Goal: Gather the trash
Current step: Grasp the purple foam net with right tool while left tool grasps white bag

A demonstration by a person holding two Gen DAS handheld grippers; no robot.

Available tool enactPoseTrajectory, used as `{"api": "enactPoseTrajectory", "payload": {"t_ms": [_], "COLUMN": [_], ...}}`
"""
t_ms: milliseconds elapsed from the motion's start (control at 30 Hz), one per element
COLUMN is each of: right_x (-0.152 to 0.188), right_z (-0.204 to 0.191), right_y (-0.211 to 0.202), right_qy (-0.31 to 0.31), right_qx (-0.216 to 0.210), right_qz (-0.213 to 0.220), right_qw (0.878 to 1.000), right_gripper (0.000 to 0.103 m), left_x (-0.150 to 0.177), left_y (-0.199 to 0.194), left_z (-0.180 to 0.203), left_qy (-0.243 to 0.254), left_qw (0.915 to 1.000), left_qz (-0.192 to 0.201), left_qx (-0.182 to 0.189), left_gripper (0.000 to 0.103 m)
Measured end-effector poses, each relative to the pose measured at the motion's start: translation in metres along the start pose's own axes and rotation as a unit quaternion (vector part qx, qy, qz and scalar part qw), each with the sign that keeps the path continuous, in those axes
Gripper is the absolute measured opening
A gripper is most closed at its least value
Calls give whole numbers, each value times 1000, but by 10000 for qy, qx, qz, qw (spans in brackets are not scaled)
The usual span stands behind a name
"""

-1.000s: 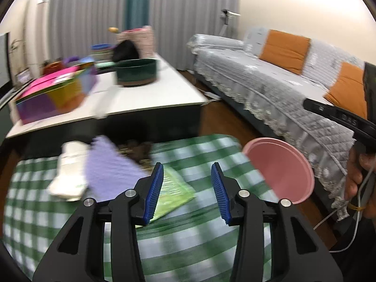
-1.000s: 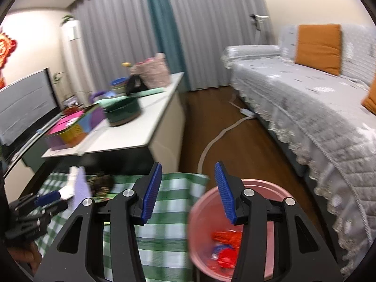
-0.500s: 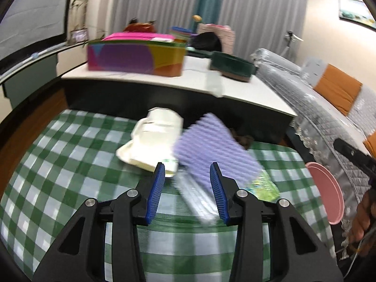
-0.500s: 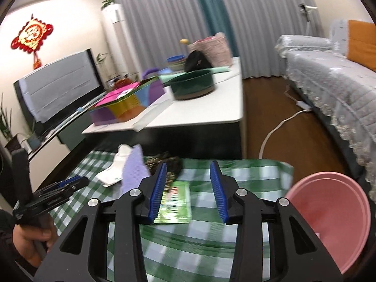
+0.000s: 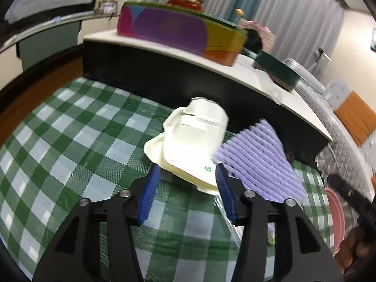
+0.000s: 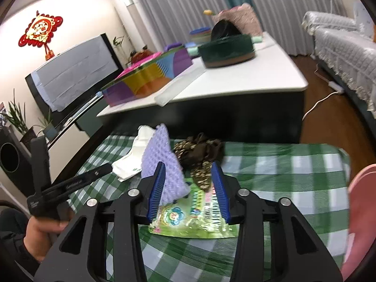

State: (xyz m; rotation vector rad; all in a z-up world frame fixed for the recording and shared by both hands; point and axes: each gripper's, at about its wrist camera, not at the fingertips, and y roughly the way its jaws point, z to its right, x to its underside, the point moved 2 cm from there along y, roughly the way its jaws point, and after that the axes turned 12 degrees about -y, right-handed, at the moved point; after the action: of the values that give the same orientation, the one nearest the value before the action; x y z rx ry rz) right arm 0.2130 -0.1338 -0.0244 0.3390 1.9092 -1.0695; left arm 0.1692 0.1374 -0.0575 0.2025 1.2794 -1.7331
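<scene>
Closing in on litter strewn across the checked desk [image 5: 70,141], left gripper [image 5: 188,185] fingers having just been opening around a light, crushable white paper container [image 5: 195,141], best pinched at its rim.

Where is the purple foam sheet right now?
The purple foam sheet lies on the checked cloth, between the white container on its left and the brown crumpled trash, over the green wrapper.

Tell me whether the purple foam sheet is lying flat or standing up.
Standing up, tilted. In the right wrist view the purple foam sheet rises on edge from the checked cloth, between the white container and the green wrapper.
</scene>
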Motion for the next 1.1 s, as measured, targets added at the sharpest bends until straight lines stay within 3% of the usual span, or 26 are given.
{"api": "enactPoseTrajectory", "payload": {"t_ms": [400,567,633,800,967,1100], "right_x": [8,12,13,11,4,-4], "right_z": [-10,-16,-18,-25,-32,-40], "right_y": [52,60,62,57,40,18], "right_qy": [40,-55,-111,-237,-392,-570], "right_qx": [-361,-417,-425,-386,-332,-219], "right_qz": [-401,-560,-592,-578,-428,-280], "right_qw": [9985,9975,9973,9973,9978,9977], "right_gripper": [44,43,38,18,14,14], "left_x": [-6,-6,-8,-9,-13,-13], "left_y": [35,41,42,37,24,7], "left_z": [-17,-12,-9,-8,0,7], "left_qy": [-542,-523,-467,-451,-363,-219], "left_qw": [9979,9978,9981,9984,9991,9997], "left_qz": [-356,-412,-400,-351,-219,-73], "left_qx": [6,74,86,34,28,3], "left_gripper": [52,50,46,22,8,6]}}
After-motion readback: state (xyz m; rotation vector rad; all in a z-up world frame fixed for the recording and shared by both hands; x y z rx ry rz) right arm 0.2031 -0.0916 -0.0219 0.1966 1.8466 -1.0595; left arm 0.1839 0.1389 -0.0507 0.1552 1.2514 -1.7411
